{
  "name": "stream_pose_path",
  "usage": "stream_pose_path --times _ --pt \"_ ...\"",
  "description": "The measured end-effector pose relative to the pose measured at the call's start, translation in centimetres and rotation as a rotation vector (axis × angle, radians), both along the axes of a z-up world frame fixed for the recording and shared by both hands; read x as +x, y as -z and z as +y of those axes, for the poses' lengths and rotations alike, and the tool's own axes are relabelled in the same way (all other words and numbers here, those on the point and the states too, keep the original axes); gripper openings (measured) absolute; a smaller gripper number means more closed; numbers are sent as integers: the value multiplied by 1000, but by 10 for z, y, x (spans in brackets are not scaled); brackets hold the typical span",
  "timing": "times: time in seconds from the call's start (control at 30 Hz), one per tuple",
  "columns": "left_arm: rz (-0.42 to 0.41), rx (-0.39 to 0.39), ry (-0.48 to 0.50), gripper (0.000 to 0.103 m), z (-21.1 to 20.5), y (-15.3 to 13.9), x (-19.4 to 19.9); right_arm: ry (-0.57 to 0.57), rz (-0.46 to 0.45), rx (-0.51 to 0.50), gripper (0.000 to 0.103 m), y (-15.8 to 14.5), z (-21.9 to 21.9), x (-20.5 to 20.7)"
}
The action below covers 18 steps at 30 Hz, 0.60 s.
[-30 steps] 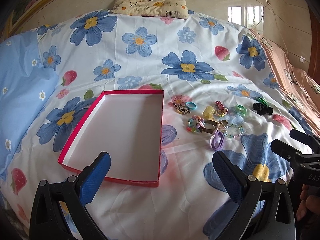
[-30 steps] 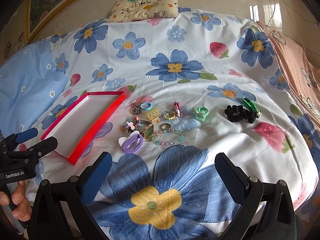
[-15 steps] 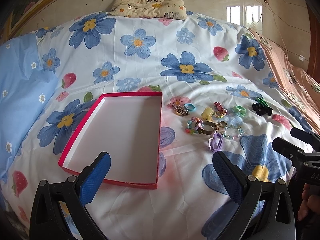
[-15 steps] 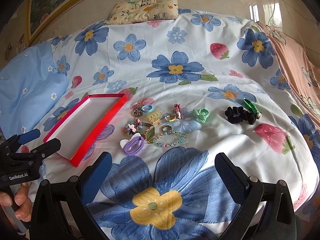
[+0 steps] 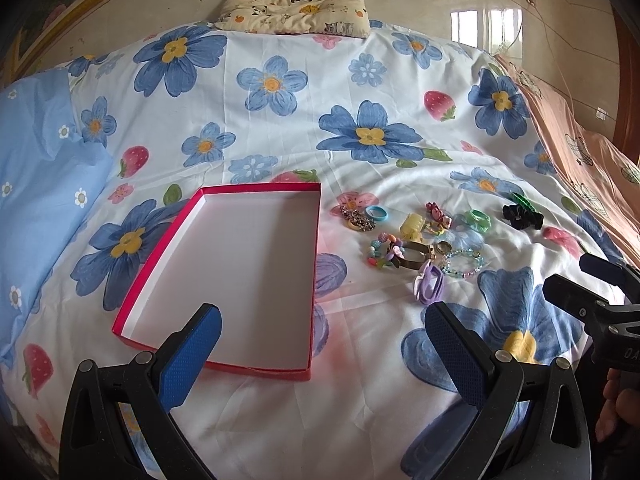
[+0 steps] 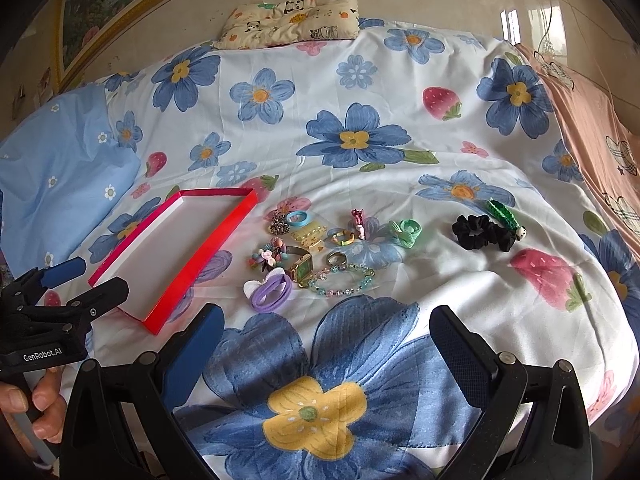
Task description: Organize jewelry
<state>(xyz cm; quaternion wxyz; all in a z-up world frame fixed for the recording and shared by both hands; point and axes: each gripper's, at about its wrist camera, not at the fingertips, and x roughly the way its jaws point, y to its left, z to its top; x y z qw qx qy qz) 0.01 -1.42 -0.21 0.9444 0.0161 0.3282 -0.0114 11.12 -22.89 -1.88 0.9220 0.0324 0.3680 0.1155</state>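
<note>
While both grippers hover over the bed (image 5: 280, 420), neither holds anything: the left gripper (image 5: 322, 350) and the right gripper (image 6: 326, 350) each have their jaws spread wide. The red box (image 5: 240, 268) lies just ahead of the left gripper, empty. The jewelry (image 6: 316, 248) sits scattered ahead of the right gripper, beside the box, with a black scrunchie (image 6: 482, 232) further right.

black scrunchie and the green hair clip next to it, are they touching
Touching. In the right wrist view the green hair clip lies against the upper right edge of the black scrunchie, overlapping it with no bedsheet showing between them.
</note>
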Motion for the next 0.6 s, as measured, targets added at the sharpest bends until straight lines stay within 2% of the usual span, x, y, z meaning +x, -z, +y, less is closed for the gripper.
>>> stream_pose_path --times 0.47,0.6 --pt "64 -34 38 102 3 10 28 10 26 14 101 10 -8 8" --pt "88 -42 77 96 -3 14 42 3 46 28 101 15 -10 15"
